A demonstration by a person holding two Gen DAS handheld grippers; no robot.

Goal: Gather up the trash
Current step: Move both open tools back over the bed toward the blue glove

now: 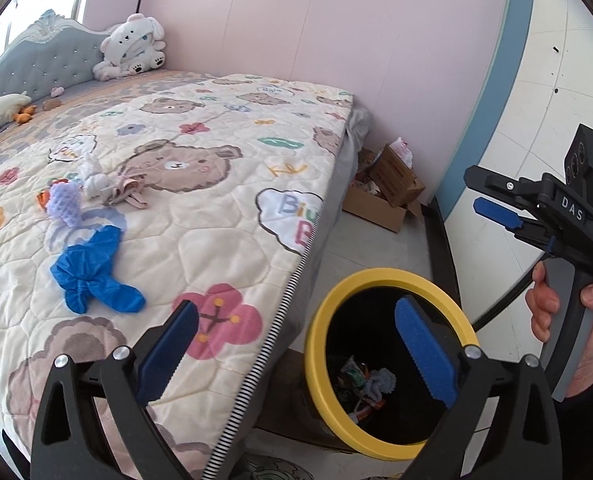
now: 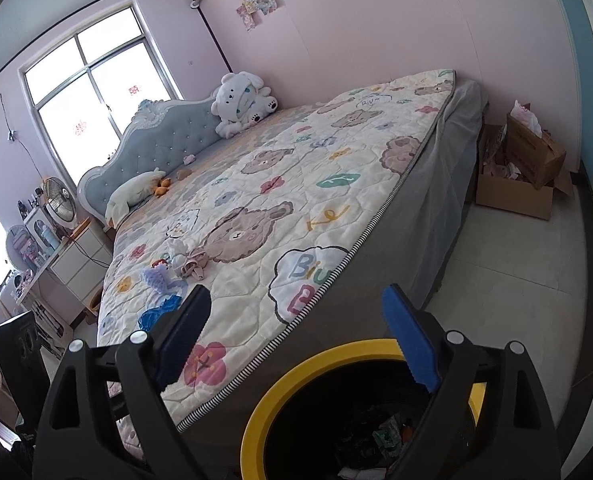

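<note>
Bed [image 1: 224, 216] half cleared, bin [image 1: 328, 320] part filled.
Blue glove [image 1: 96, 272] and probably tissues [image 1: 94, 178] remain mid-bed; both hand-held grippers, left [image 1: 296, 350] and right [image 2: 296, 340], gape empty.

white letters "das" stand on the right gripper [image 1: 496, 210] body, and the bed quilt [image 1: 200, 216] shows "biu" in a cloud patch, with "ke" stitched in orange nearby.

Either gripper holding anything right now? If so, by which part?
Nothing held. Left gripper and right gripper are both open and empty, over the yellow-rimmed bin. Blue glove lies on the bed.
</note>
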